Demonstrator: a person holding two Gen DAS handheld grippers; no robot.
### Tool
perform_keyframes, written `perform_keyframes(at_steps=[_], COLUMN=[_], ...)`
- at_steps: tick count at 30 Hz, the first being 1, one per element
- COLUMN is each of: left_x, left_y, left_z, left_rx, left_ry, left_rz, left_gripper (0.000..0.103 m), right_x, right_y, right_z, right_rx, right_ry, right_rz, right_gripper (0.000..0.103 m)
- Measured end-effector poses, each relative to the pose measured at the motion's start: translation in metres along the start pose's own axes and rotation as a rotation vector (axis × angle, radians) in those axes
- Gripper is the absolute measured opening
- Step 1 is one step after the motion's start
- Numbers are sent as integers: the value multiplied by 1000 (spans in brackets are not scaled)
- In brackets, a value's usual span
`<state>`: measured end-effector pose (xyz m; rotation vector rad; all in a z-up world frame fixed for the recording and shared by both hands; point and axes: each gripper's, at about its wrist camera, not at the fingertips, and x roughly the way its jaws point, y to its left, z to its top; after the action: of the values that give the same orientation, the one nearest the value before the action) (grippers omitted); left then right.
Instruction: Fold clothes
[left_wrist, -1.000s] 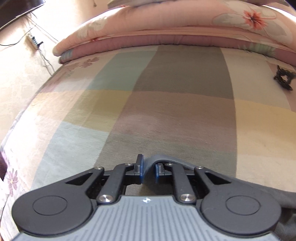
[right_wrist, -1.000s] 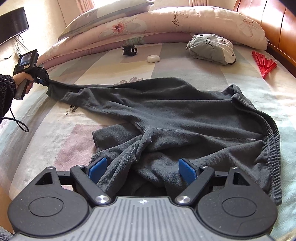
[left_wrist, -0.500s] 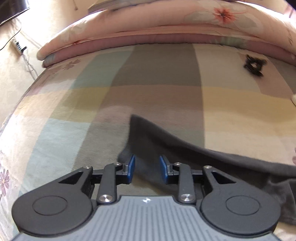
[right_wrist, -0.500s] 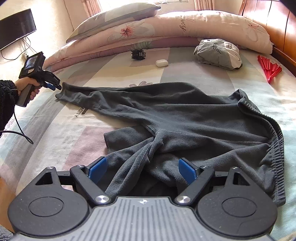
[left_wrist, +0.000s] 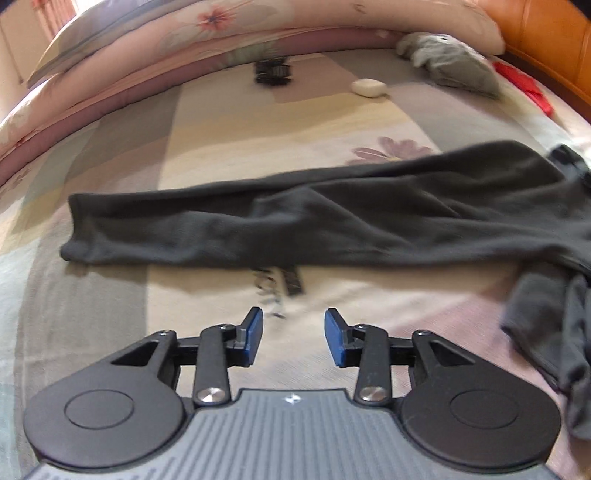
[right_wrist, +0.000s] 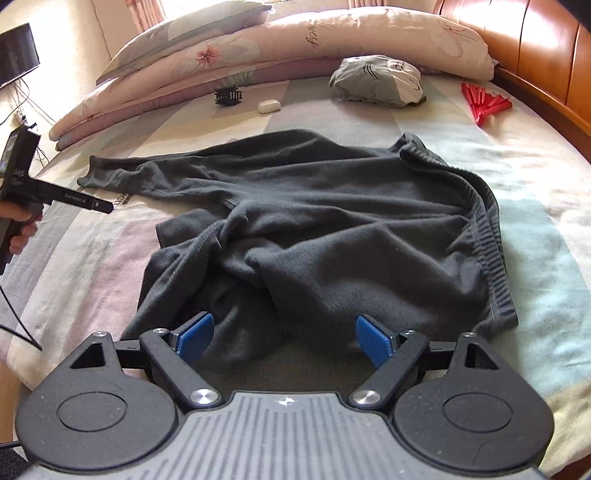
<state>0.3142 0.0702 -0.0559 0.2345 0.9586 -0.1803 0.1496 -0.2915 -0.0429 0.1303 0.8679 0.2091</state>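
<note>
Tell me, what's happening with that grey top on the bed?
A person is folding a dark grey sweater on the bed, with a gripping tool in each hand. One sleeve lies stretched out flat. The left tool holds nothing; its jaws are opening over bare sheet short of the sleeve. The right tool is wide open over the bunched near edge, not gripping yet.

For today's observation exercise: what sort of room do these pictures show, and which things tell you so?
Most likely a bedroom: a made bed with a patchwork sheet, stacked floral pillows and a wooden headboard.
</note>
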Motion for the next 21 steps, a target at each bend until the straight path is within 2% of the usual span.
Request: perform_keyframes(at_steps=[2,6,10,12,16,21], left_x=[-16,-50,-71,-79,-91,-93], left_y=[-30,-81,-118,-129,-140,-150], left_z=[-15,-44,-64,-65,-61,-51], left_rx=[40,108,170,176,136,127], left_ry=[-11,-58,-100,-123,-164,-197], left_rz=[-49,-113,-92,-78,-110,-130], left_gripper=[42,49,50,51,64,67], right_x=[-1,-8,-6,1,28,77], right_y=[-7,-20,-44,-59,-91,-117], right_z=[-6,2,32,49,85,112], right_rx=[13,9,-5,2,55,116], right_ry=[2,-51,-111,-126,-106,-51], right_rz=[1,15,19,17,53,94], right_gripper=[88,88,88,93,95,97])
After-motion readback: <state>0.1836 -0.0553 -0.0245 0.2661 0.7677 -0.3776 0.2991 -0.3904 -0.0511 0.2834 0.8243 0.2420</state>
